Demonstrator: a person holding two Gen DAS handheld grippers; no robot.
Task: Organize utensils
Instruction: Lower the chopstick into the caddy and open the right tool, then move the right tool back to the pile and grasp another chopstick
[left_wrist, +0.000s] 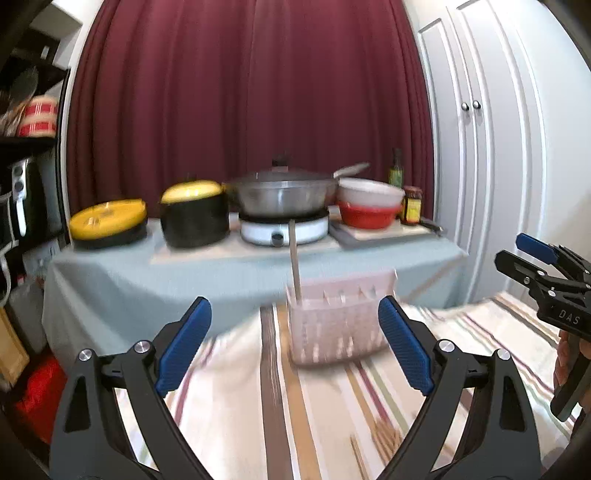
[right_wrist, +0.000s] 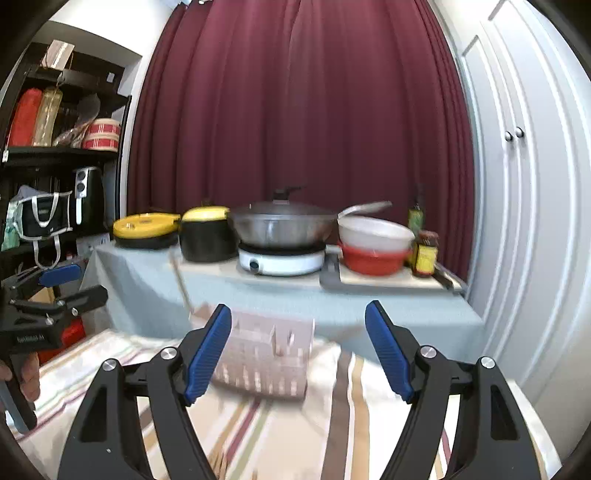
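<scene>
A pale pink slotted utensil basket (left_wrist: 340, 325) stands on a striped cloth (left_wrist: 236, 406), blurred in both views. A long thin utensil handle (left_wrist: 294, 258) sticks up from its left end. My left gripper (left_wrist: 293, 302) is open just short of the basket, with nothing between its blue pads. In the right wrist view the basket (right_wrist: 266, 358) sits ahead and slightly left, and the handle (right_wrist: 181, 280) leans out to the left. My right gripper (right_wrist: 298, 306) is open and empty too. Each gripper shows in the other's view, the right one (left_wrist: 535, 266) and the left one (right_wrist: 55, 284), with a hand on each.
Behind the basket is a table with a light blue cloth (left_wrist: 147, 280). On it stand a lidded wok (left_wrist: 280, 195) on a white hotplate, black pots with yellow lids (left_wrist: 192, 214), stacked red and white bowls (left_wrist: 369, 206) and bottles. Dark shelves stand left, white cupboard doors right.
</scene>
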